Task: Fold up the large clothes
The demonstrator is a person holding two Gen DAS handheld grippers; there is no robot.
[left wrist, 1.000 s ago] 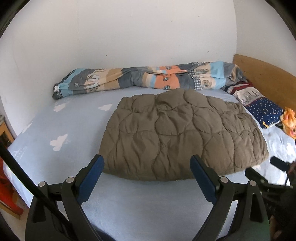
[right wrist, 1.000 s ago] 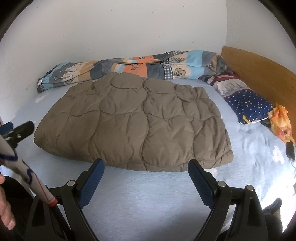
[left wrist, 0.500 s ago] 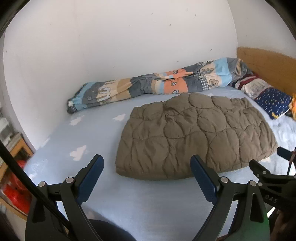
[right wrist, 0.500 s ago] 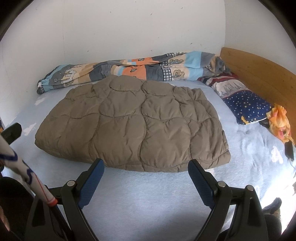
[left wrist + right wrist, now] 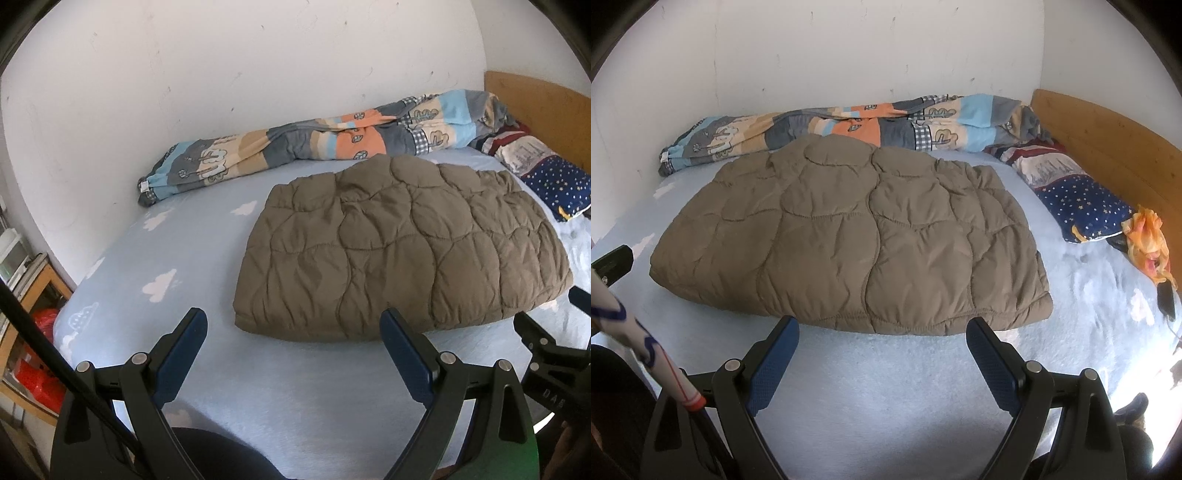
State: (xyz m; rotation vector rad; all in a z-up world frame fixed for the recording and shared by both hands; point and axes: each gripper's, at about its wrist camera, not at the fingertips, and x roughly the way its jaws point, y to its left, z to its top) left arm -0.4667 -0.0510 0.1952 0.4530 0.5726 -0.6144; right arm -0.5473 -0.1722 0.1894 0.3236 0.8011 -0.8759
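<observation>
A brown quilted jacket (image 5: pixel 399 251) lies folded into a flat rectangle on the light blue bed sheet (image 5: pixel 177 258); it also shows in the right wrist view (image 5: pixel 857 240). My left gripper (image 5: pixel 293 332) is open and empty, above the sheet just in front of the jacket's near left corner. My right gripper (image 5: pixel 882 332) is open and empty, at the jacket's near edge without touching it. The right gripper's body (image 5: pixel 554 369) shows at the right edge of the left wrist view.
A rolled patchwork duvet (image 5: pixel 849 125) lies along the back wall. A star-patterned pillow (image 5: pixel 1082 206) and an orange cloth (image 5: pixel 1148 240) lie at the right by the wooden headboard (image 5: pixel 1108 136). A wooden shelf with red items (image 5: pixel 33 332) stands left of the bed.
The left gripper has swung left and back, so the jacket sits further right in its view. The right gripper has moved slightly closer to the jacket's near edge. Both stay open.
</observation>
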